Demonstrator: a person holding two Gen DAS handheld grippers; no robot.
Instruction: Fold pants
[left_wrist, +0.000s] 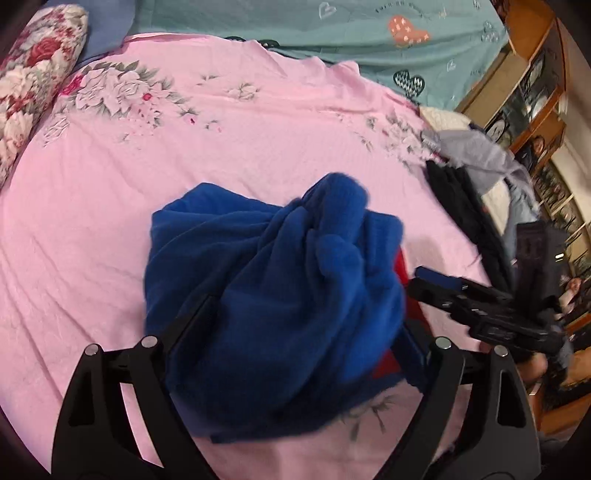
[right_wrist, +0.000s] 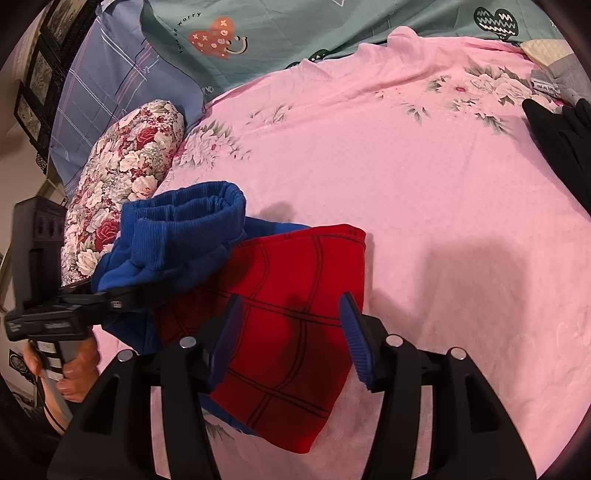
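The pants are blue with a red panel crossed by dark lines, lying partly folded on the pink floral sheet. My left gripper is shut on the blue waistband end and holds it lifted above the red part. In the left wrist view the bunched blue fabric hangs over that gripper and hides its fingertips. My right gripper is open just above the red panel, blue pads apart, holding nothing. It also shows in the left wrist view.
A floral bolster pillow lies at the left of the bed. A teal heart-print sheet covers the far side. Black and grey clothes are piled at the right edge, with wooden shelves beyond.
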